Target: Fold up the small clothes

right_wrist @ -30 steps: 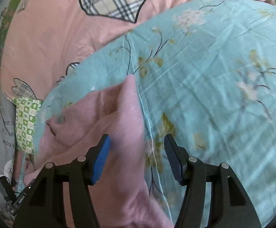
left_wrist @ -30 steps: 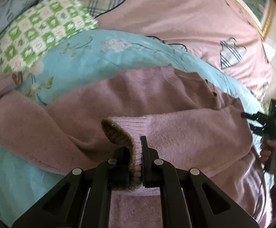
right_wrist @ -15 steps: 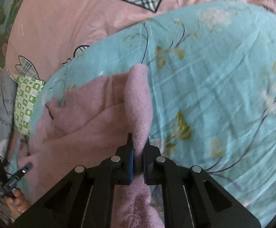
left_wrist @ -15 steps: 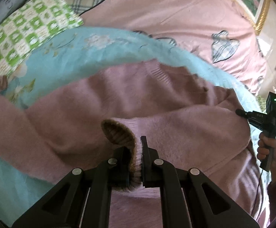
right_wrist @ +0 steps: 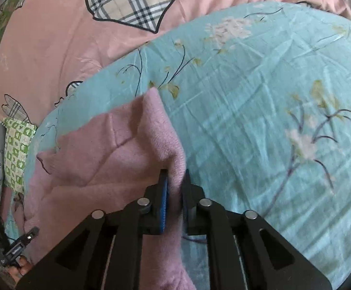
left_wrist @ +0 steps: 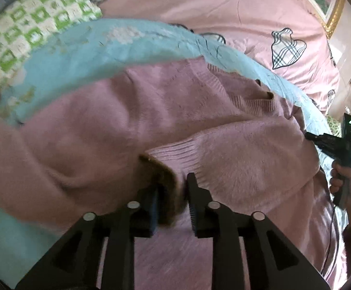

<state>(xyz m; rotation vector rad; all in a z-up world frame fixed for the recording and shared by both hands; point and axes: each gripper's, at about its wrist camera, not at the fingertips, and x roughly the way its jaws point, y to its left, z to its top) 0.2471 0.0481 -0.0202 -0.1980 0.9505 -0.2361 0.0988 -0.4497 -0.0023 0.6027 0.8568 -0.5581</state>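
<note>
pink knit sweater (left_wrist: 132,120) is spread mid-frame on the teal floral bedsheet (right_wrist: 260,96). judged light, soft, floppy, stretchy; best taken at ribbed cuff or folded edge. left hand-held gripper (left_wrist: 171,200) has just been opening, cuff loose between jaws. right hand-held gripper (right_wrist: 174,193) is pinched on a sweater fold.

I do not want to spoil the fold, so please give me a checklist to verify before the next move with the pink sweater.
1. Left tongs free of the ribbed cuff of the fuzzy pink knitted sweater: not ok; the jaws have just been opening, but the cuff lies between them.
2. Right tongs holding the sweater's edge: ok; the fold is pinched, though the jaws just opened slightly.
3. Folded sleeve laid across the body: ok.
4. Light blue floral sheet not caught in the right tongs: cannot tell.
5. Opposite sleeve folded in: not ok.
</note>
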